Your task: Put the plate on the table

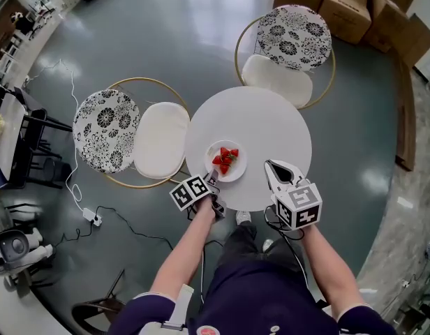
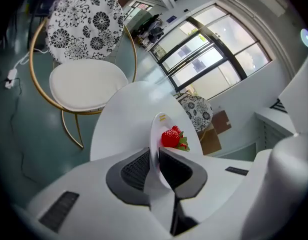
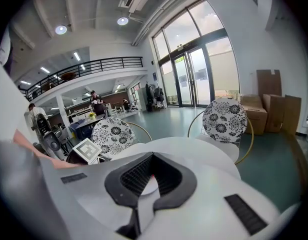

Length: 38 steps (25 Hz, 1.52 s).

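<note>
- Here the plate (image 1: 237, 172) of strawberries (image 1: 225, 159) lies flat on the round white worktop (image 1: 264, 121), close to its near edge
- The left tool (image 1: 211, 181) reaches over that edge to the plate's near rim; its jaws stand narrowly parted with the rim between them, the pads not clamping it
- The right tool (image 1: 277, 170) hovers over the near edge just right of the plate, part open and empty
</note>
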Each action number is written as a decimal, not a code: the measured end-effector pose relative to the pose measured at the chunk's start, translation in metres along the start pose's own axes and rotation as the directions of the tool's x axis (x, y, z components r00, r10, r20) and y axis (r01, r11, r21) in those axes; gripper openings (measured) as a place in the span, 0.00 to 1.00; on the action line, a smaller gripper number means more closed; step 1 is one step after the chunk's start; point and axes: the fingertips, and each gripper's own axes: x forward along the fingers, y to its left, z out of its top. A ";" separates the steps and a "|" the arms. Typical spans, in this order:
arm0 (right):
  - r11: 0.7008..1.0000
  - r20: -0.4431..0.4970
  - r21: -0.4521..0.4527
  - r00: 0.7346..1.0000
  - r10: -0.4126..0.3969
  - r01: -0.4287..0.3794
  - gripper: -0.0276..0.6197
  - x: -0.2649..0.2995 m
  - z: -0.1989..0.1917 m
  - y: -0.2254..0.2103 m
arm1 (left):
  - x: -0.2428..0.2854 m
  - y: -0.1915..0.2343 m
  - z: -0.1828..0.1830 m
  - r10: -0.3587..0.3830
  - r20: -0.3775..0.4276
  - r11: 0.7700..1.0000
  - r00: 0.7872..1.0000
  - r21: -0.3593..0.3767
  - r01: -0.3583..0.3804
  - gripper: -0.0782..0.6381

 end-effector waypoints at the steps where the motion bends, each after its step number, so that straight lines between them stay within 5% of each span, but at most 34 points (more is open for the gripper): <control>1: 1.000 0.000 0.000 1.000 0.001 -0.001 0.05 0.001 0.001 0.000 | 0.000 0.001 -0.001 0.020 -0.007 1.000 1.000 0.022 -0.019 0.17; 12: 1.000 0.007 0.000 1.000 0.008 -0.008 0.05 0.003 0.004 0.005 | 0.002 0.010 -0.005 0.160 -0.045 0.965 0.986 0.220 -0.146 0.21; 21: 1.000 0.026 -0.013 1.000 -0.008 0.009 0.05 -0.006 0.009 0.004 | -0.014 0.004 0.013 0.202 0.088 0.884 0.976 0.413 -0.220 0.27; 24: 1.000 0.045 -0.008 0.999 -0.001 0.001 0.05 -0.009 0.018 0.004 | -0.031 -0.016 0.022 0.154 0.155 0.856 0.976 0.473 -0.210 0.27; 29: 0.998 0.085 -0.037 0.995 0.052 -0.049 0.05 -0.010 0.038 0.015 | -0.070 -0.075 0.037 -0.009 0.261 0.761 0.965 0.628 -0.162 0.27; 34: 0.990 0.153 -0.084 0.980 0.126 -0.114 0.05 -0.008 0.072 0.028 | -0.112 -0.142 0.038 -0.215 0.283 0.677 0.935 0.733 -0.066 0.27; 38: 0.981 0.197 -0.114 0.965 0.175 -0.154 0.05 -0.006 0.091 0.039 | -0.139 -0.176 0.036 -0.307 0.292 0.618 0.906 0.785 -0.044 0.20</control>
